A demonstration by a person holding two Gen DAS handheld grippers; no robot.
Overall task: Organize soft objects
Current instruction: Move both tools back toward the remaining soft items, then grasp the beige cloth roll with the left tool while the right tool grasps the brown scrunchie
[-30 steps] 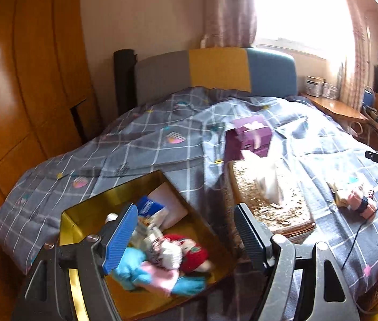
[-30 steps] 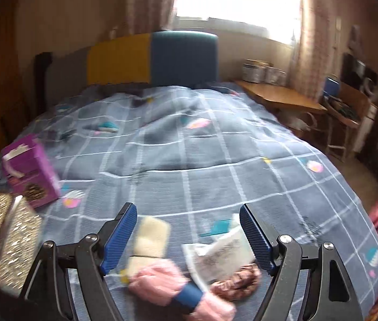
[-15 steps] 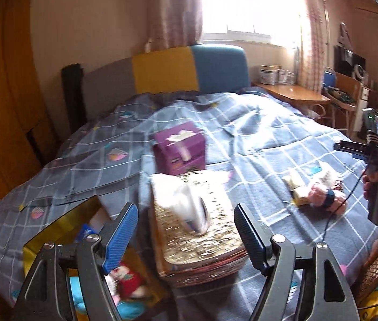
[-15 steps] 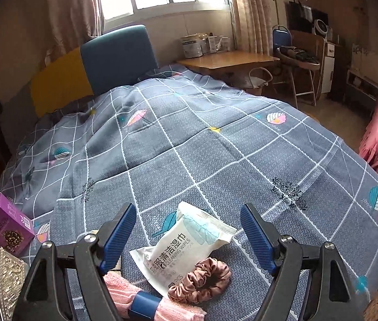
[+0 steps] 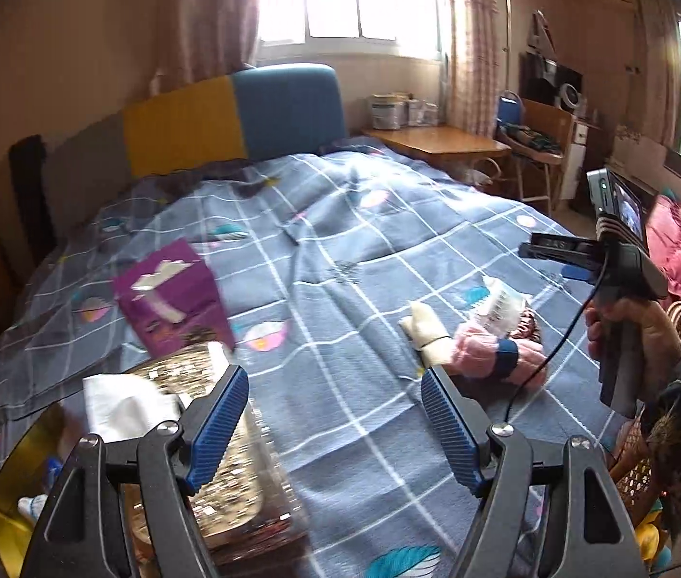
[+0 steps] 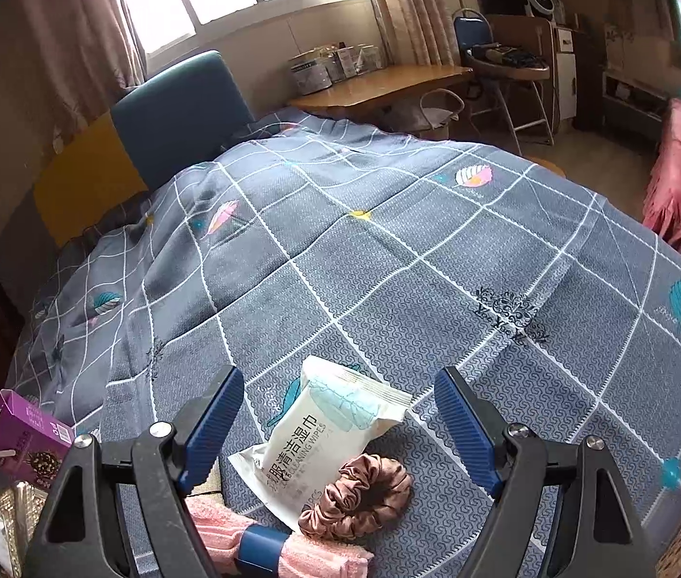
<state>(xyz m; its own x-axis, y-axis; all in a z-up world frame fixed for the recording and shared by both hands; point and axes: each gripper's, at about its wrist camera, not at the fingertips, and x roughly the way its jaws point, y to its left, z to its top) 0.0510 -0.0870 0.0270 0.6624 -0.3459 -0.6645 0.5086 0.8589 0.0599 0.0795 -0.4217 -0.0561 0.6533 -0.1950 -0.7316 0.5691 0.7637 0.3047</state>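
A: Wipes pack [image 6: 328, 438] lying flat on the bed [image 6: 388, 260], just beyond the scrunchie [image 6: 357, 493] and touching it. Rolled pink towel [image 6: 273, 546] just left of the scrunchie.

B: Right claw [image 6: 338, 416]?

A: Spread wide above the wipes pack, gripping nothing.

B: Left claw [image 5: 335, 414]?

A: Also wide, empty, well left of the wipes pack; purple tissue box [image 5: 172, 298] further left.

a bed [image 6: 388, 260] under a grey checked quilt carries a wet-wipes pack [image 6: 326, 428] between the right gripper's jaws, a brown scrunchie [image 6: 357, 493] touching its near end, a rolled pink towel [image 6: 263, 542] by the left jaw, and a purple tissue box [image 6: 18, 438] well left.
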